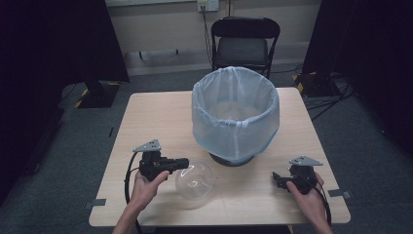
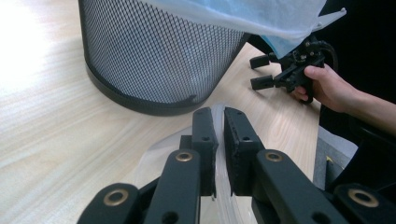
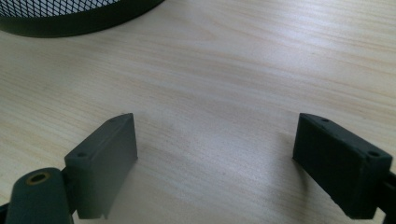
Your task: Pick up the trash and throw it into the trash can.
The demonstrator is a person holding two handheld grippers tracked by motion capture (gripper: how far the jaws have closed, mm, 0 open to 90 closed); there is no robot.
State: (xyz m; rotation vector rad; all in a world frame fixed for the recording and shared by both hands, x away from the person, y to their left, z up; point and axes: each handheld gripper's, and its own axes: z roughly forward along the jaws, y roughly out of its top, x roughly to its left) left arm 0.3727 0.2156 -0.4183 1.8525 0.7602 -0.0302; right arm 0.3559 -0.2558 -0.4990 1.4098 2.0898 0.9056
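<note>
Nearest to the person, the left tongs (image 1: pixel 182 162) are closed on the rim of a clear plastic bowl (image 1: pixel 195 184). In the left gripper view the two black jaws stand almost together with the thin clear edge of the bowl (image 2: pixel 219 140) pinched between them. The bowl rests on the front part of the desk (image 1: pixel 146 117), just beside the left hand (image 1: pixel 148 183).

On the other side, the right hand (image 1: pixel 307 192) holds the right tongs (image 1: pixel 276 179) low over the desk, near the front right corner and well apart from the bowl. Their jaws stand wide apart, and between them there is only bare light wood (image 3: pixel 215 135). The left gripper view also shows these tongs (image 2: pixel 259 70) farther off, open.

Behind the bowl, in the middle of the desk, stands a black mesh bin (image 1: pixel 233 158) with a light blue bag (image 1: pixel 236 122) folded over its rim. The bowl is near the foot of the bin; I cannot tell if they touch.

Farther away, behind the desk, a black folding chair (image 1: pixel 243 44) stands on the grey floor (image 1: pixel 160 78).
</note>
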